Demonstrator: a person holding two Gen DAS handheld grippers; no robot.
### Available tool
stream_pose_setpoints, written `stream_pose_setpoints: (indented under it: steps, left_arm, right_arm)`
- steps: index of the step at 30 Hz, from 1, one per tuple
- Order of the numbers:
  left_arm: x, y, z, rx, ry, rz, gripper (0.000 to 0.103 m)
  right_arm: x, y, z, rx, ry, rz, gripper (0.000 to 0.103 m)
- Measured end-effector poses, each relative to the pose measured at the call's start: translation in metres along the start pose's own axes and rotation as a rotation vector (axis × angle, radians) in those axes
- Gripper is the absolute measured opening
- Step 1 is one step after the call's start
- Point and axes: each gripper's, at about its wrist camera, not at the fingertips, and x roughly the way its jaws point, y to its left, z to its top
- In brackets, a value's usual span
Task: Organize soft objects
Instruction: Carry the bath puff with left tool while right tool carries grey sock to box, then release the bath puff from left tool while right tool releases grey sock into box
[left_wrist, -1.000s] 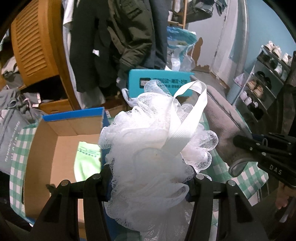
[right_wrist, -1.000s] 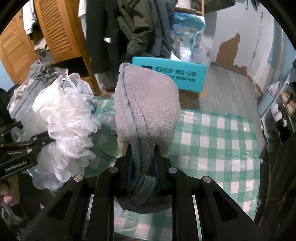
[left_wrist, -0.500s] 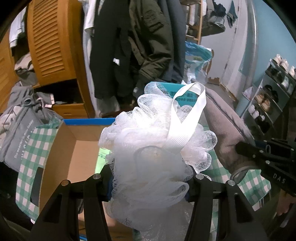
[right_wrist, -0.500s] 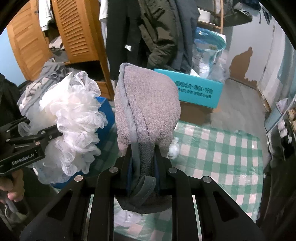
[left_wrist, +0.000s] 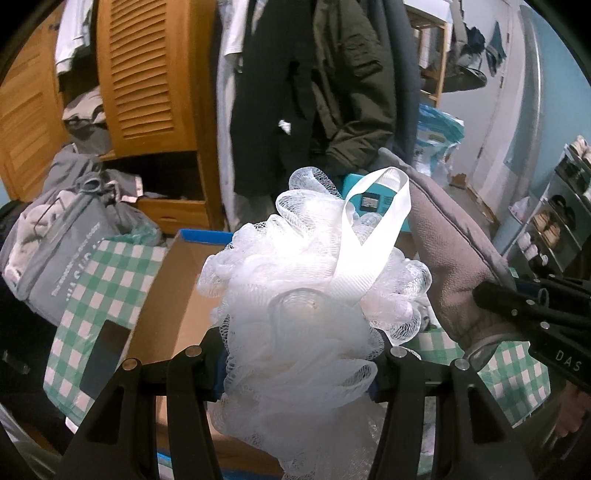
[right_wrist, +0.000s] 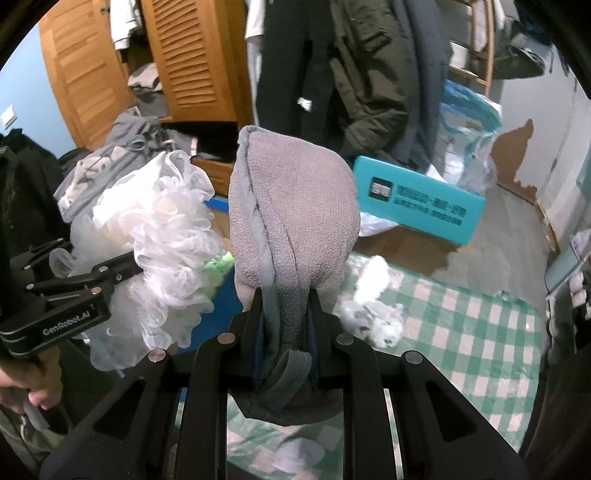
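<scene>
Two soft things are gripped above the green-checked table (right_wrist: 480, 325): the left hand-held gripper (left_wrist: 299, 354) clamps a white mesh bath pouf (left_wrist: 314, 295), the right hand-held gripper (right_wrist: 284, 314) pinches a folded grey fleece cloth (right_wrist: 295, 206).

Both tools are matte black with angular, ribbed arms and round silver screw heads along the linkage. The left gripper (left_wrist: 299, 373) shows four such screws in its own view; seen from the right wrist, its side reads "GenRobot.AI" in white. The right gripper (right_wrist: 284, 325) has dark blue pads, and white "DAS" lettering on its body.
</scene>
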Motion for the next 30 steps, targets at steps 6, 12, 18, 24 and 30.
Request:
stream_pose_setpoints:
  steps: [6,12,18,24,30]
  left_arm:
    - [-0.003,0.024,-0.004,-0.027,-0.003,0.036,0.056]
    - [-0.001,0.050,-0.006,-0.059,0.003,0.077,0.056]
    - [0.009,0.070,-0.011,-0.086,0.031,0.104,0.056]
    - [0.029,0.084,-0.019,-0.104,0.085,0.142,0.055]
    - [0.046,0.093,-0.022,-0.124,0.122,0.149,0.056]
  right_arm:
    - [0.011,0.027,0.011,-0.038,0.009,0.026,0.017]
    - [0.024,0.055,0.021,-0.076,0.023,0.055,0.017]
    - [0.042,0.077,0.031,-0.098,0.047,0.079,0.017]
    - [0.065,0.093,0.036,-0.096,0.085,0.098,0.017]
    - [0.095,0.104,0.038,-0.087,0.141,0.127,0.017]
